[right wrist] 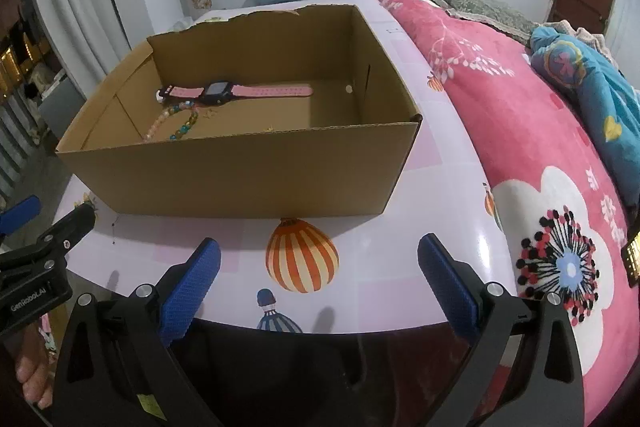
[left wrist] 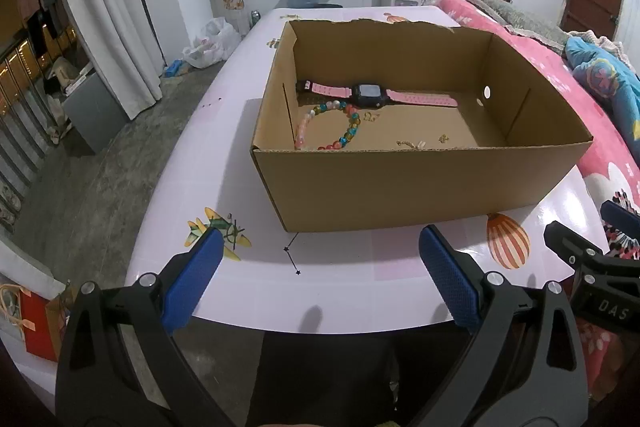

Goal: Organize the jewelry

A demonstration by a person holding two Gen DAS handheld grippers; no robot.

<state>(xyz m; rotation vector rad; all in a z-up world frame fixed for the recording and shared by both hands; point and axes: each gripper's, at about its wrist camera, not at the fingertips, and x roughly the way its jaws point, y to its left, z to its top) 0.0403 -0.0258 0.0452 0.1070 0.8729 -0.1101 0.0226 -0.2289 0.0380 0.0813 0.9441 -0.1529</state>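
Both tongs hover spread and empty at the near table edge: the left gripper [left wrist: 320, 275] at the bottom of its frame, the right gripper [right wrist: 320, 279] likewise. The open brown cardboard box [left wrist: 420, 183] sits ahead in mid-frame. Inside, the pink-strapped watch with a dark square face [left wrist: 370, 95] lies with its long axis left to right along the far wall, and the multicoloured beaded bracelet [left wrist: 332, 127] curls just in front of it, toward the box's left end, so the left gripper seems nearer. Small gold pieces [left wrist: 412, 143], possibly earrings, are partly hidden behind the near wall
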